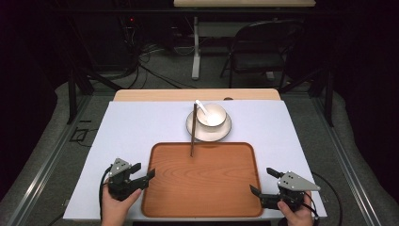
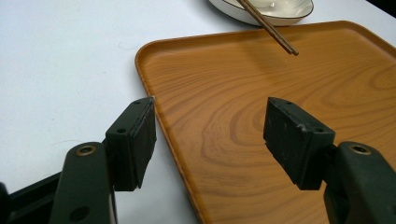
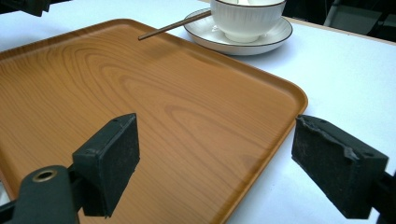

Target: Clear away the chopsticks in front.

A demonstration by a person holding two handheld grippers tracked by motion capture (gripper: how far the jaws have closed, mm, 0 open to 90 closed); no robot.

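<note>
A wooden tray (image 1: pixel 207 188) lies in the near middle of the white table, bare inside. Behind it a white plate (image 1: pixel 223 133) carries a white bowl (image 1: pixel 212 114) with a white spoon (image 1: pixel 201 106) in it. Dark chopsticks (image 1: pixel 193 132) rest on the plate's left rim, tips over the tray's far edge. My left gripper (image 1: pixel 142 172) stands open astride the tray's left edge (image 2: pixel 154 105), nothing between its jaws. My right gripper (image 1: pixel 263 181) is open astride the tray's right edge (image 3: pixel 285 121), also holding nothing. The bowl (image 3: pixel 245 18) and chopsticks (image 3: pixel 173 25) show ahead of it.
White table cover (image 1: pixel 131 127) spreads around the tray on both sides. A wooden strip (image 1: pixel 155 94) runs along the table's far edge. Beyond the table stand a folding chair (image 1: pixel 261 52) and a table leg (image 1: pixel 195 47) on the dark floor.
</note>
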